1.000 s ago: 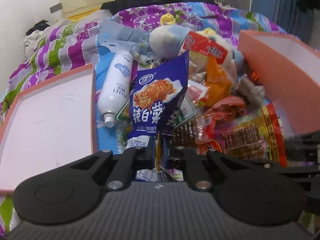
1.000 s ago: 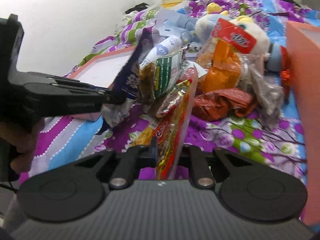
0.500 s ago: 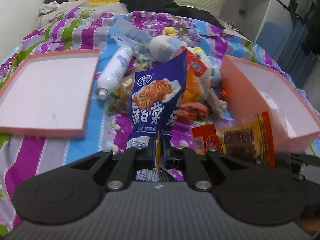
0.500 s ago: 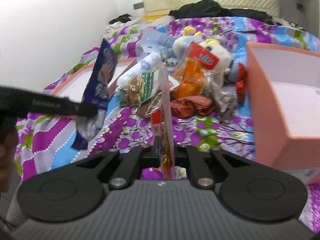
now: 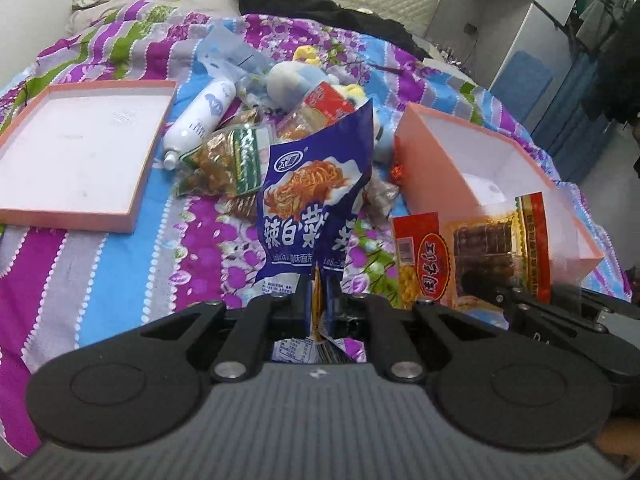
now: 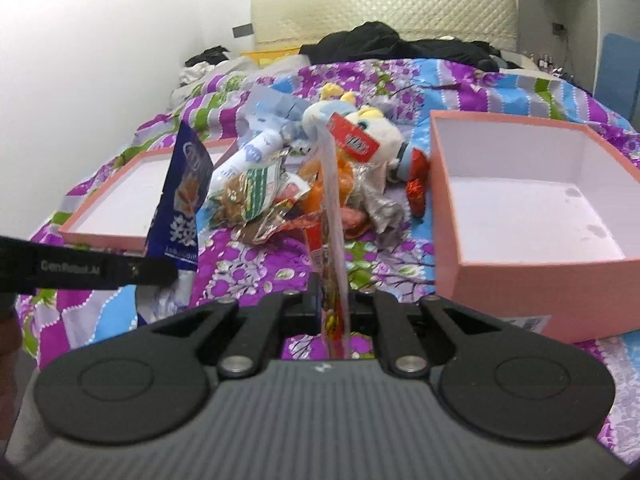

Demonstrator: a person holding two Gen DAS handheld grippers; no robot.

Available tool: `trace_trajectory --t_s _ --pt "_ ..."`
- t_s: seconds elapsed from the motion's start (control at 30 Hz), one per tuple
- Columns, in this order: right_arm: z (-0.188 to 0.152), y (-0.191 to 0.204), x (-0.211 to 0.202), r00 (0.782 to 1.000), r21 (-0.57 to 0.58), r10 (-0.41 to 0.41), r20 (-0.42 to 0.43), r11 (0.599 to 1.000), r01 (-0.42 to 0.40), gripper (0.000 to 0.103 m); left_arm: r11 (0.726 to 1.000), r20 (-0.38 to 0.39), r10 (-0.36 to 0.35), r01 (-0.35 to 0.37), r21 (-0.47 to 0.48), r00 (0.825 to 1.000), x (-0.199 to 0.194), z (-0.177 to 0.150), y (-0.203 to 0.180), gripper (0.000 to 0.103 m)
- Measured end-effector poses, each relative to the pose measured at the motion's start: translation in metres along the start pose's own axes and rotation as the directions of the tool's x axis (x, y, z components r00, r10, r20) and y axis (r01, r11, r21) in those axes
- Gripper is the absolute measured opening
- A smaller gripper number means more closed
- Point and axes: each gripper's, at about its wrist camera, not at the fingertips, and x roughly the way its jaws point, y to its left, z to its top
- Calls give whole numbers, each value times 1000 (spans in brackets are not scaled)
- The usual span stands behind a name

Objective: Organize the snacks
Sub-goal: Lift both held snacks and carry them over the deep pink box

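The blue snack packet (image 5: 316,200) is standing upright in the left gripper (image 5: 319,292), whose jaws are pinching its lower edge. On its front it is carrying big white Chinese characters, 辣白菜, a picture of orange noodles, a small oval logo that I cannot read, and smaller print at the bottom which is too fine to read. The red and yellow snack packet (image 5: 476,256) is sitting in the right gripper (image 6: 334,300), and these jaws are pressing together on its lower part. It is showing a red oval label with yellow Chinese characters that I cannot make out, a small barcode, and a clear window with dark brown pieces inside.

The left wrist view is showing both packets from the front, so the print is visible there. In the right wrist view the red packet (image 6: 332,216) is appearing only edge-on as a thin strip, and the blue packet (image 6: 182,200) is hanging at the left from a black finger (image 6: 92,270) that is bearing the words "GenRobot.AI".

Behind the packets, a heap of snacks (image 6: 260,196) is lying on the flowered bed cover (image 5: 120,264), together with a white bottle (image 5: 200,124) and a plush toy (image 6: 372,132). A shallow pink lid (image 5: 76,152) is lying to the left of the heap and a deeper pink box (image 6: 532,200) to the right, both with white insides.
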Motion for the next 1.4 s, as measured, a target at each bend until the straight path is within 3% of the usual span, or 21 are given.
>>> trace_trajectory --t_s 0.23,0.4,0.6,0.8,1.07,1.4 --pt "30 -16 -21 995 29 -47 92 999 44 10 998 48 -63 63 9 997 -12 43 -22 8" --pt "58 -34 -35 983 32 -90 161 996 86 10 991 111 -128 124 42 986 -18 84 -55 8" --pt "101 -62 -55 952 38 -165 257 986 160 10 974 179 -218 204 96 959 -20 138 -102 8" --pt "129 -102 -67 919 69 -258 298 966 249 10 956 182 -282 261 133 942 -4 180 -151 8" --pt "129 -166 -63 905 119 -361 224 932 342 10 933 94 -342 326 155 935 40 198 -207 8" --pt "79 -236 1 930 188 -369 6 913 361 10 936 -106 -318 330 123 942 149 176 -237 8"
